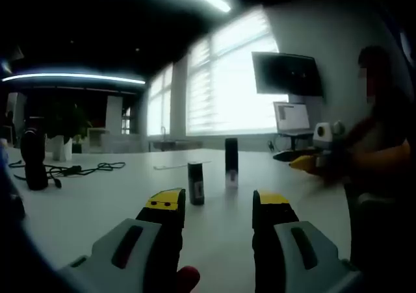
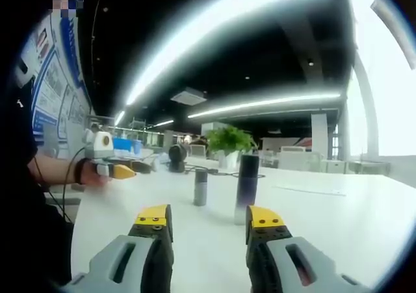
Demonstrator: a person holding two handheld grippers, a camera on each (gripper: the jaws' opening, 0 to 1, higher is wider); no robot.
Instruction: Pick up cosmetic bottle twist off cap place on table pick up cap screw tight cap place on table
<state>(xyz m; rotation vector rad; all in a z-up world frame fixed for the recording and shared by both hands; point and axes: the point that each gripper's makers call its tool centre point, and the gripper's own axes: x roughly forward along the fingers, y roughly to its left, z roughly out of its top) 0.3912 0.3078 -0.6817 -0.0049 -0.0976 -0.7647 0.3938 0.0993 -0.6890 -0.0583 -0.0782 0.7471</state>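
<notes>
Two dark cosmetic bottles stand upright on the white table [image 1: 97, 202]. In the left gripper view the short bottle [image 1: 195, 184] is nearer and the tall bottle [image 1: 231, 163] stands just behind and to its right. My left gripper [image 1: 219, 202] is open and holds nothing, a short way in front of them. In the right gripper view the short bottle [image 2: 201, 187] stands left of the tall bottle [image 2: 247, 188], whose base meets the tip of my right jaw in the picture. My right gripper [image 2: 208, 216] is open with nothing between its jaws.
A person's hand holds a yellow-tipped gripper [image 1: 311, 161] over the table's right side, also seen as a gripper [image 2: 112, 170] at the left. A black device [image 1: 34, 160] with cables [image 1: 78, 170], a potted plant [image 2: 227, 143], a laptop [image 1: 292, 117] and a monitor [image 1: 286, 73] sit further off.
</notes>
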